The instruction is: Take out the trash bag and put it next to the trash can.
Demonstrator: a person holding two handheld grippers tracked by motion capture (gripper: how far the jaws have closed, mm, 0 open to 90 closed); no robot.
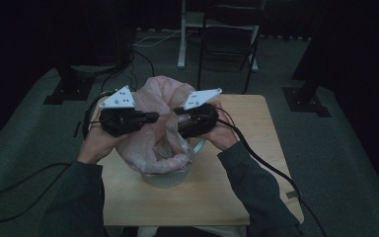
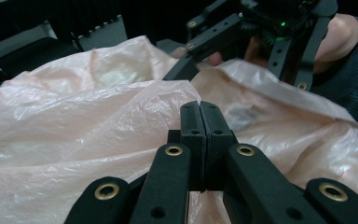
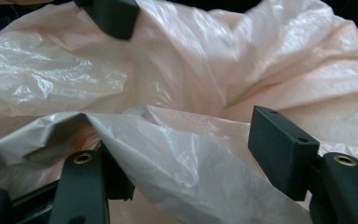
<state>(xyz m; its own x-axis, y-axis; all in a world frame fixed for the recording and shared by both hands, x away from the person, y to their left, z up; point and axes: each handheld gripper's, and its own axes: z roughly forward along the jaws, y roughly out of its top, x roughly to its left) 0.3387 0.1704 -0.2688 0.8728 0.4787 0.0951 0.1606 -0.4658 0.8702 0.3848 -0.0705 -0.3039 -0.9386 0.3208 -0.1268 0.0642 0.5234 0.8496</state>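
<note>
My left gripper (image 2: 200, 109) is clamped on the pink bag's (image 1: 154, 140) edge; my right gripper (image 3: 200, 140) stands apart (film draped over one jaw), above the bin (image 1: 170, 177).

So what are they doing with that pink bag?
A person is fitting a pink bag into a small bin on a wooden table, using a gripper in each hand. The left gripper is shut on a fold of the bag. The right gripper is open, with a flap of the bag lying loose between its fingers. The bag is still crumpled and puffed up above the bin, not yet spread neatly over its rim.
</note>
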